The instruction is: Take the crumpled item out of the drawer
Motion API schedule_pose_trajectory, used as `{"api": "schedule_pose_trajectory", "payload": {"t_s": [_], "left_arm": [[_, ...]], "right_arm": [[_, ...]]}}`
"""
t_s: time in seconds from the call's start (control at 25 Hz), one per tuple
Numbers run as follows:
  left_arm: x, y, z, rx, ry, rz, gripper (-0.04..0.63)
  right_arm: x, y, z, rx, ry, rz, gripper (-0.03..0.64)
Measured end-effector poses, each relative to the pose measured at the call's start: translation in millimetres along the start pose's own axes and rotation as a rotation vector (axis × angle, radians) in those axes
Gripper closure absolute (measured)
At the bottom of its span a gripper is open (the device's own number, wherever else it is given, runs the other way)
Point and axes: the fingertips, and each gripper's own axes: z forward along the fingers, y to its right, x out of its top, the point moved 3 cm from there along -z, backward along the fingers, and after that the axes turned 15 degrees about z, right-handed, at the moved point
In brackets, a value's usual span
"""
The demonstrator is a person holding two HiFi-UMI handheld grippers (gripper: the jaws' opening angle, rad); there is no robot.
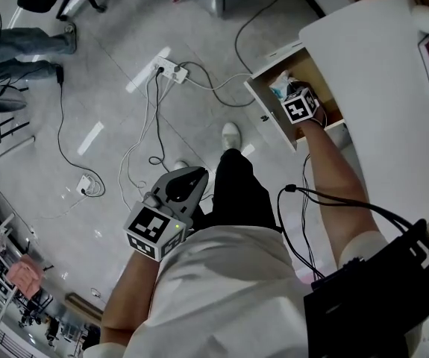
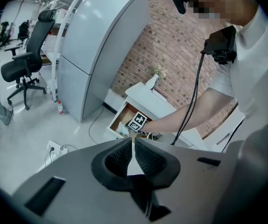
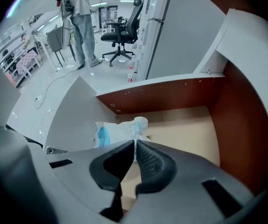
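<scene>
Jaws of the right gripper stand almost together, with only a thin white sliver showing between the ribbed pads. That sliver seems to be a fold of the crumpled item, so I judge the gripper to be closed on it by one edge rather than around its bulk. The item is a white wad with a blue patch. It starts right at the fingertips and spreads mostly to their left and a little beyond them. Its longer side runs sideways across the line the gripper points along, not away from it. The far left end of the item lies against the pale wall of the drawer, and its underside rests on the drawer's tan floor. To the right of the tips the floor is bare as far as the reddish-brown side wall.

From the head view, this gripper points steeply down into the open drawer from above, so the way out is straight back up along its own line. The hold looks thin, and a pinched fold could slip or tear free on the lift. The pale wall just left of the wad may also drag on it.

Well apart from the drawer, the left gripper hangs low at the person's side. Its pads are drawn to a narrow slit with nothing between them. The right hand is plainly the nearer one, and the left has no part in this step.
</scene>
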Motion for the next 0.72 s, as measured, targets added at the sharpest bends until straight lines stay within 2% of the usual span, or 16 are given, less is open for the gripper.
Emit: {"api": "schedule_pose_trajectory", "payload": {"t_s": [0.2, 0.44, 0.72], "left_arm": [[2, 20, -32, -0.032, 0.026, 0.04, 0.569], [6, 26, -63, -0.072, 0.055, 0.078, 0.569], [-7, 30, -116, -0.102, 0.082, 0.124, 0.569]], "right_arm": [[-6, -15, -51, -0.009, 0.028, 0.046, 0.58], [-4, -28, -101, -0.028, 0.064, 0.1, 0.583], [-10, -63, -157, -0.054, 0.086, 0.143, 0.584]]}}
